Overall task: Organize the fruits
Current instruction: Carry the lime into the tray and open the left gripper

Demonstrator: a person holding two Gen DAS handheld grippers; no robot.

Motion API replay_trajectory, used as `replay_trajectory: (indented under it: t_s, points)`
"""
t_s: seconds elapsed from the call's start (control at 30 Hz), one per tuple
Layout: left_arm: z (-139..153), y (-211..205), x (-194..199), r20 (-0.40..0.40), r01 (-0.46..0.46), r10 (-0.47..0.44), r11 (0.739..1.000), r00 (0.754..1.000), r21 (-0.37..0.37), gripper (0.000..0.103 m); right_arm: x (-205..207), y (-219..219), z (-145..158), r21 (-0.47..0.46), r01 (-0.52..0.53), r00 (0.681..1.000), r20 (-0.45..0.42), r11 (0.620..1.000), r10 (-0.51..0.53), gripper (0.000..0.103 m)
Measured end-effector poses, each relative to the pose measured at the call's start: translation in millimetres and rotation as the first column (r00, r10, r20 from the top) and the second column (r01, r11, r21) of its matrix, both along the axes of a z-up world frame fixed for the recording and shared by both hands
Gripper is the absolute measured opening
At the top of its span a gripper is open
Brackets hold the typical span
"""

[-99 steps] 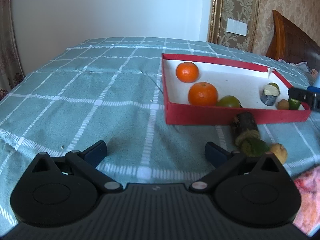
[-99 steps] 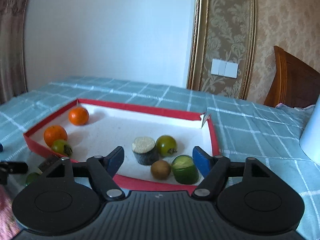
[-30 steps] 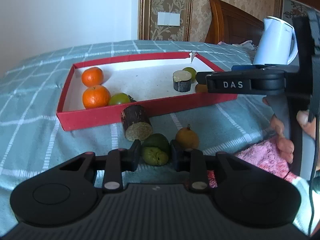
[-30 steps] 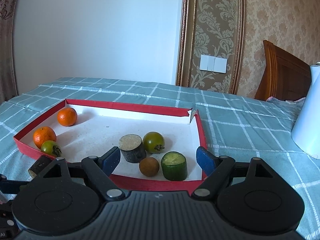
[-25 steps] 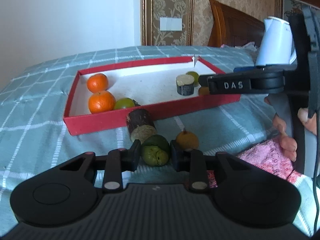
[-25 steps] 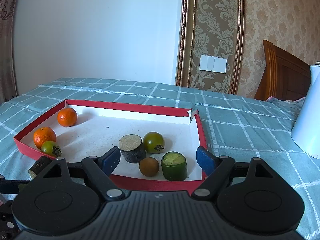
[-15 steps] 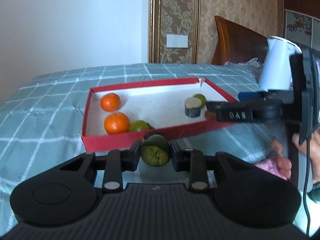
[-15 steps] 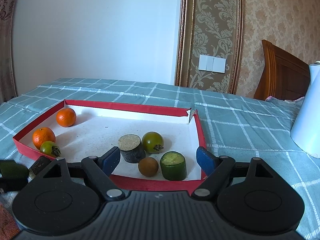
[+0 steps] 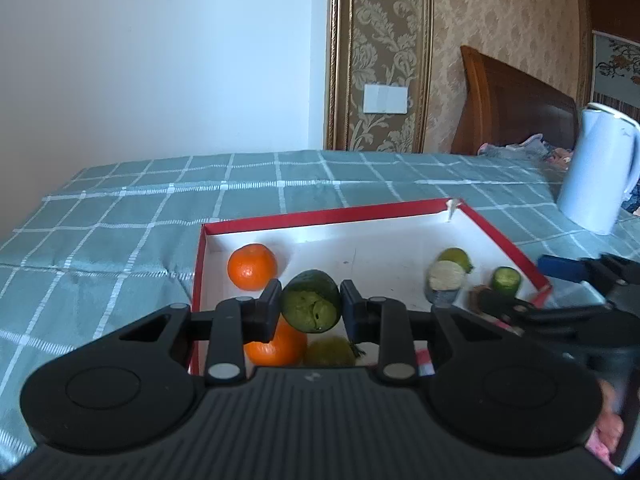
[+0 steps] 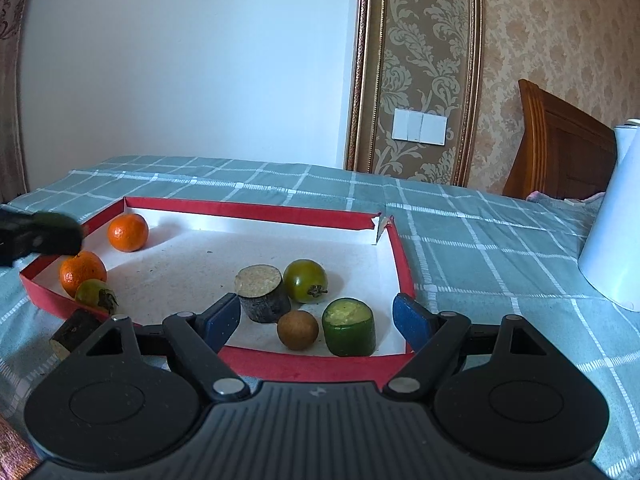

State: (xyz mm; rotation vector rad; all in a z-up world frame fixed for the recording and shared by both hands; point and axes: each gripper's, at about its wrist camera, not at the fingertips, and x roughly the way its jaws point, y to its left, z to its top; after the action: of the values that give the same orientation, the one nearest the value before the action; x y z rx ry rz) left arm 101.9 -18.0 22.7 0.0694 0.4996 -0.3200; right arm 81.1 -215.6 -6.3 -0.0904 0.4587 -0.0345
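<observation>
My left gripper [image 9: 310, 306] is shut on a green cucumber piece [image 9: 311, 301], held in the air above the left end of the red tray [image 9: 320, 215]. Two oranges [image 9: 252, 266] and a green tomato [image 9: 329, 353] lie in the tray below it. In the right wrist view my right gripper [image 10: 316, 320] stands open at the tray's near edge [image 10: 320, 366]. Beyond its fingers lie a dark cut piece [image 10: 262, 292], a green tomato [image 10: 306, 280], a brown round fruit [image 10: 298, 330] and a green cut piece [image 10: 349, 326]. The left gripper [image 10: 40, 232] shows blurred at the far left.
A dark log-like piece [image 10: 74, 330] lies on the checked green cloth [image 10: 480, 248] outside the tray's left corner. A white kettle [image 9: 598, 168] stands at the right. A wooden headboard [image 9: 516, 108] and wall are behind. A pink cloth [image 10: 12, 448] is at the bottom left.
My left gripper lifted the green cucumber piece off the cloth and carried it up and forward over the tray's left end. The right gripper kept still and open.
</observation>
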Motion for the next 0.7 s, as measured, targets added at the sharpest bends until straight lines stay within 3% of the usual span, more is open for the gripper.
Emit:
replay_trajectory:
  t_s: [0.27, 0.7]
  points:
    - [-13.0, -8.2, 40.3, -0.05, 0.022, -0.021, 1.0, 0.999, 0.017, 0.028, 1.6, 2.6, -1.1, -0.004, -0.009, 1.0, -0.006, 1.0, 0.009, 0.085]
    - [-31.7, -7.6, 59.6, -0.096, 0.023, -0.022, 1.0, 0.995, 0.017, 0.028, 6.3, 2.4, -3.6, 0.004, -0.008, 0.999, -0.031, 1.0, 0.008, 0.086]
